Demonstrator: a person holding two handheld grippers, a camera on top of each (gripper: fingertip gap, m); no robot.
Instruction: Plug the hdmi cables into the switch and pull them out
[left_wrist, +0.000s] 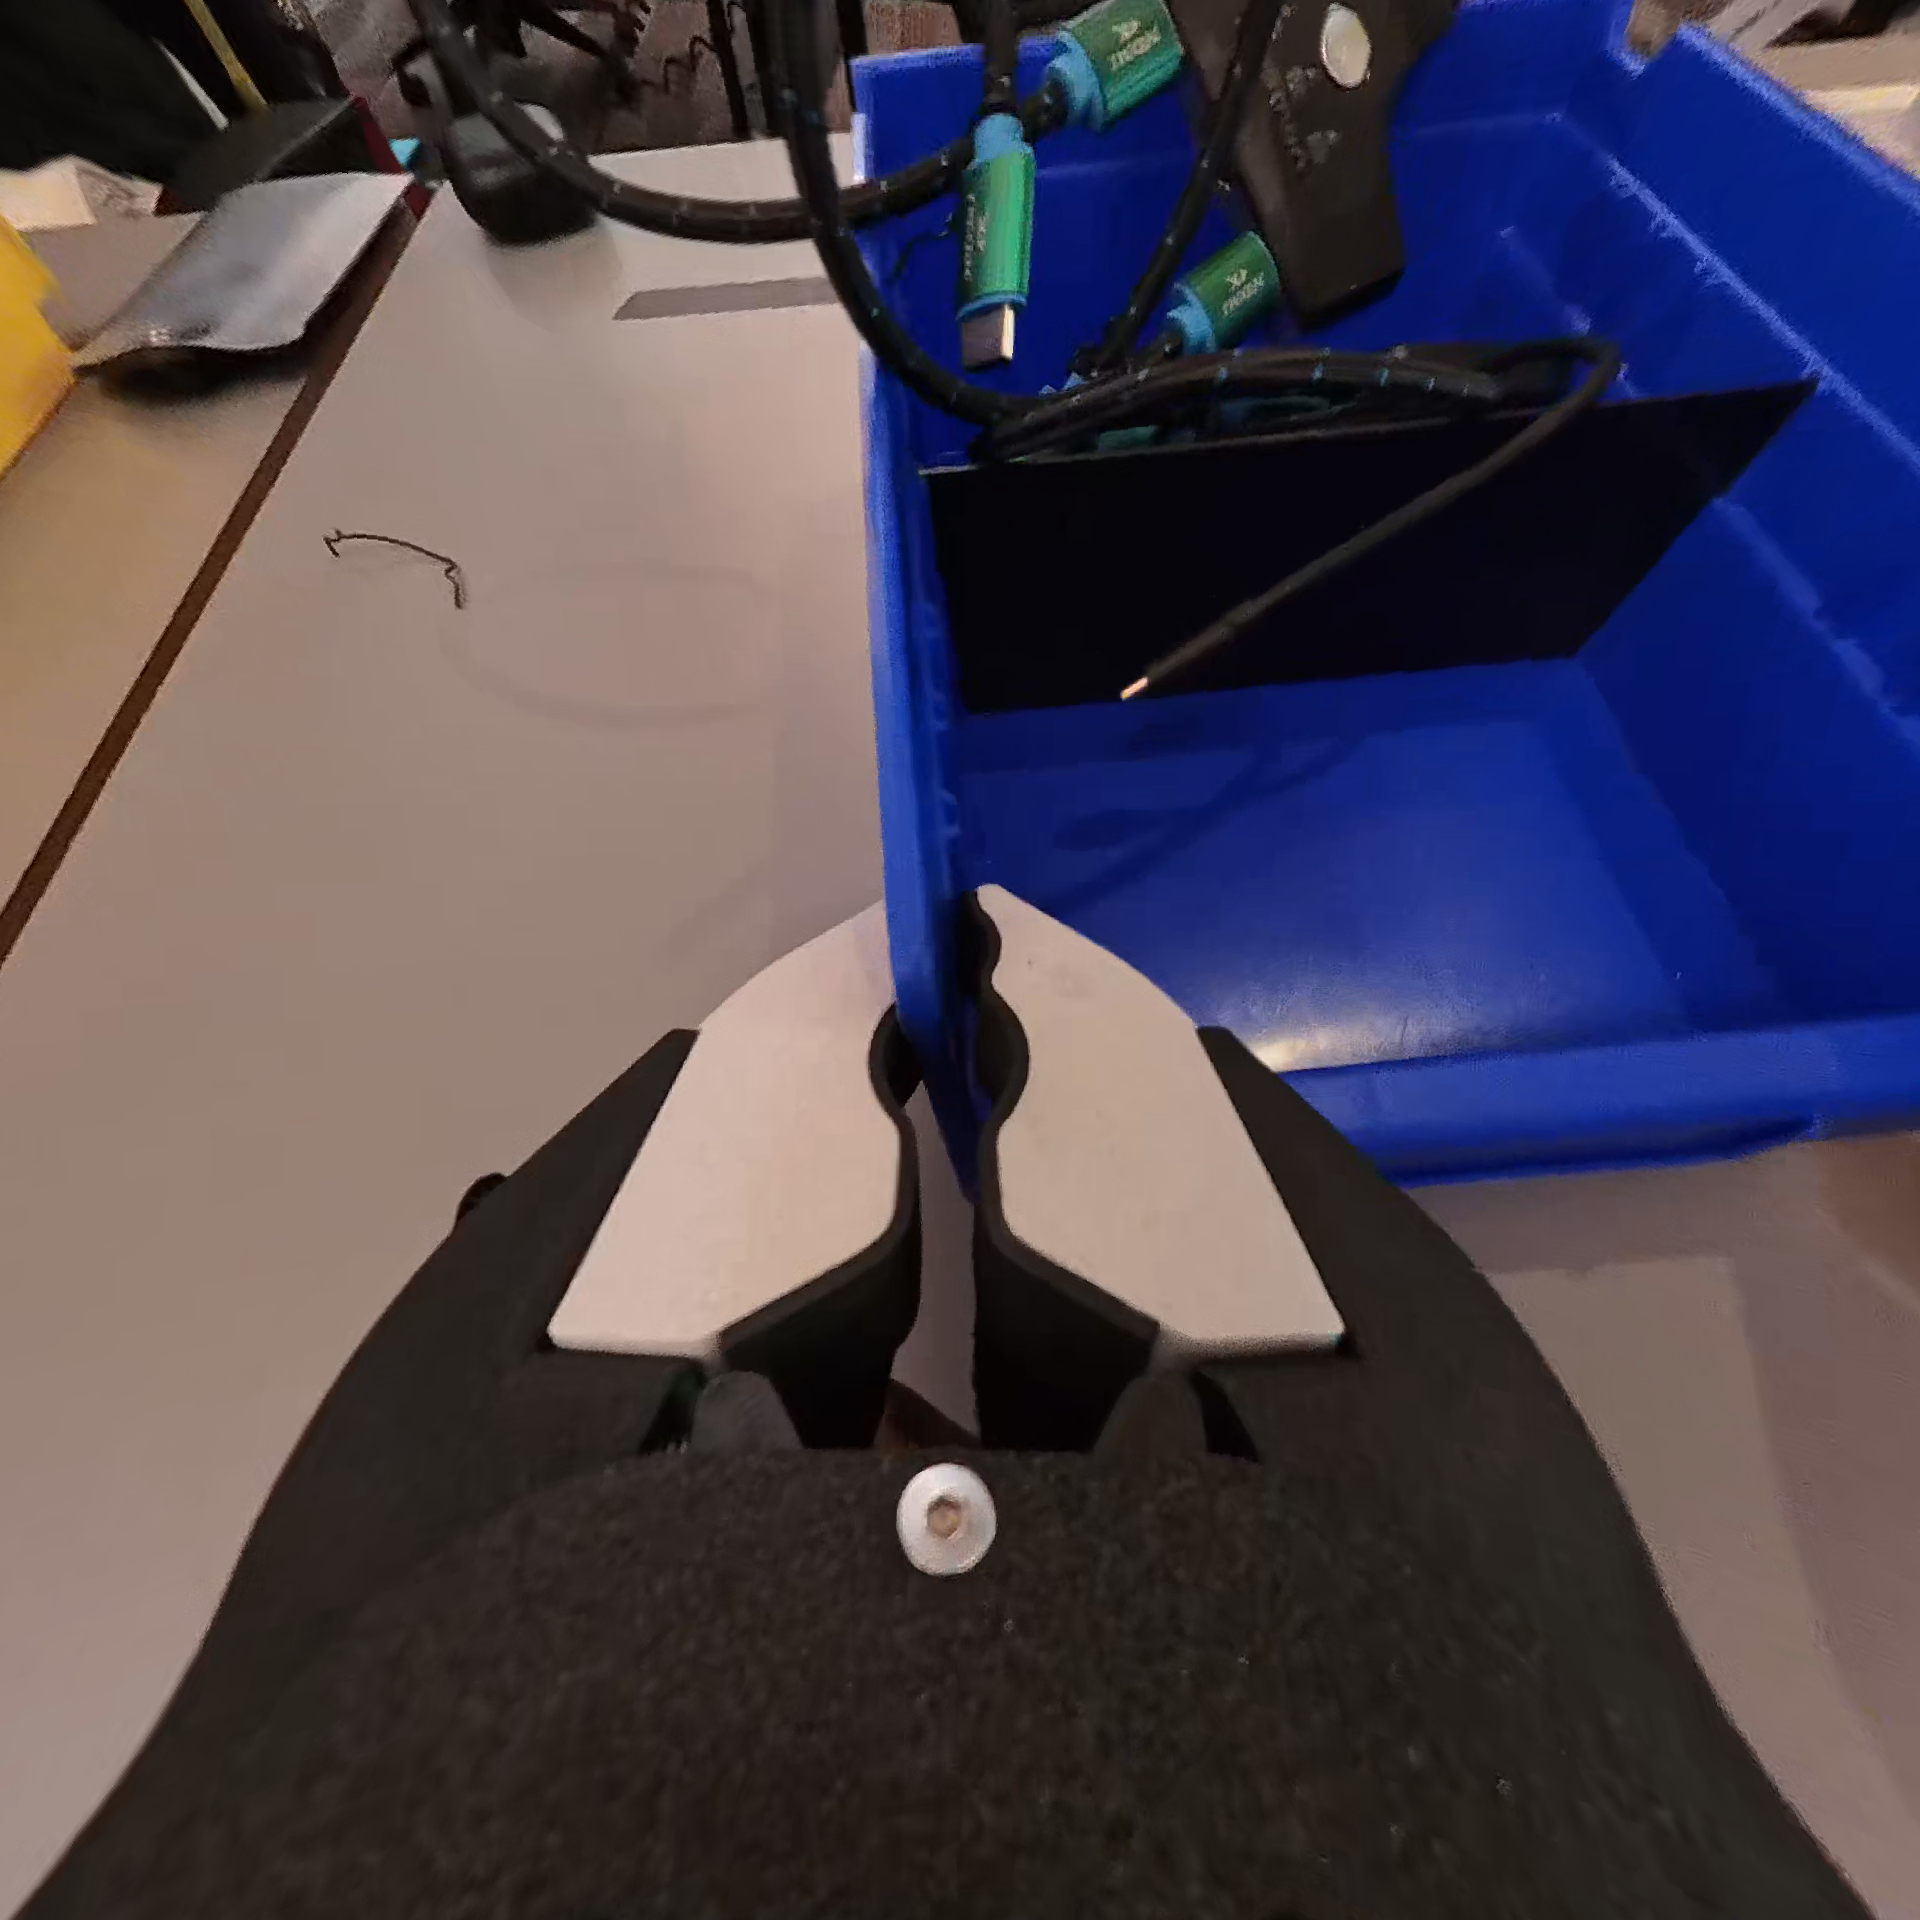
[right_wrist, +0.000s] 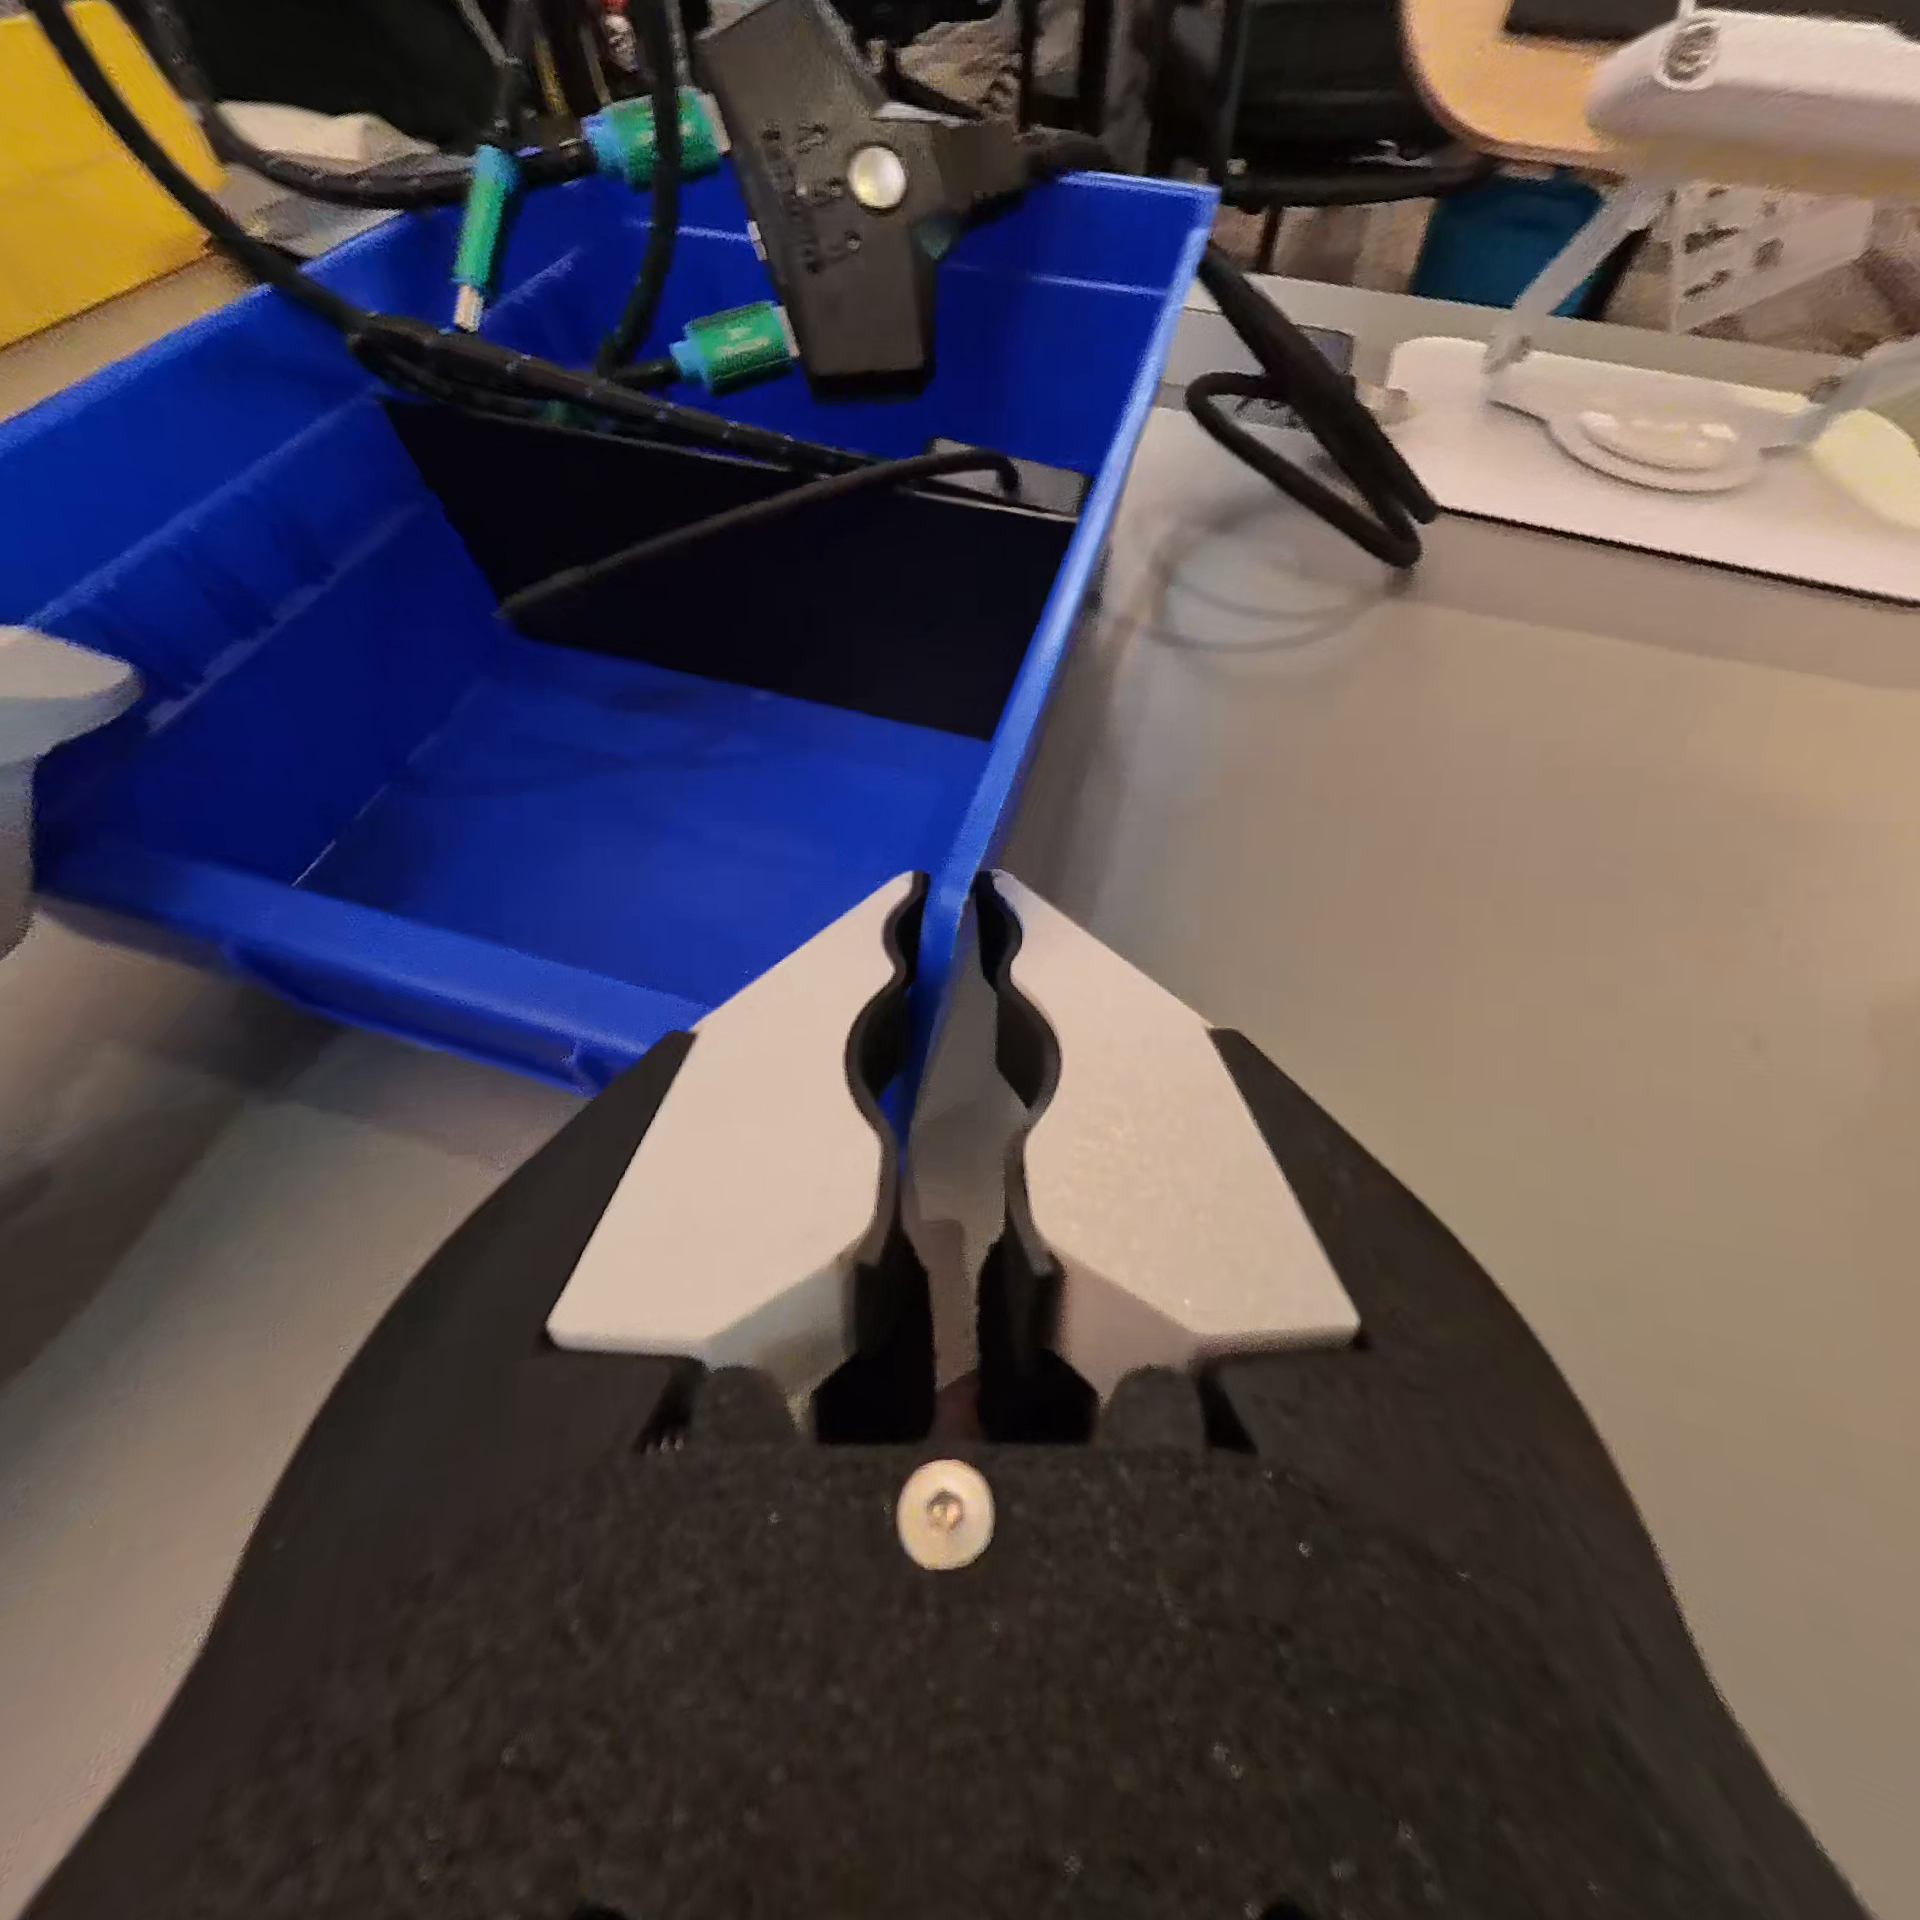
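A blue bin (left_wrist: 1403, 852) stands on a pale table. A black divider (left_wrist: 1351, 551) splits it. In the far compartment a black HDMI switch (left_wrist: 1309, 156) stands on end among braided black cables with green plugs (left_wrist: 992, 239); one green plug (left_wrist: 1221, 291) sits at the switch's lower end. My left gripper (left_wrist: 932, 914) is shut on the bin's left wall near the front corner. My right gripper (right_wrist: 954, 883) is shut on the right wall of the bin (right_wrist: 623, 831). The switch (right_wrist: 842, 239) and plugs (right_wrist: 483, 229) also show in the right wrist view.
A thin black lead (left_wrist: 1351, 561) hangs over the divider into the bare near compartment. A yellow box (left_wrist: 21, 343) and a dark pouch (left_wrist: 249, 270) lie far left. A black cable loop (right_wrist: 1309, 468) and a white device (right_wrist: 1662, 416) lie right of the bin. Tip to tip, the grippers are about 20 cm apart. From the left gripper's tips to the green plug (left_wrist: 1221, 291) is close to 15 cm. My right wrist view (right_wrist: 722, 336) looks at it from another angle. Both grippers' tips are roughly 20 cm from the switch (right_wrist: 842, 239). The left camera catches it too, in the left wrist view (left_wrist: 1334, 138).
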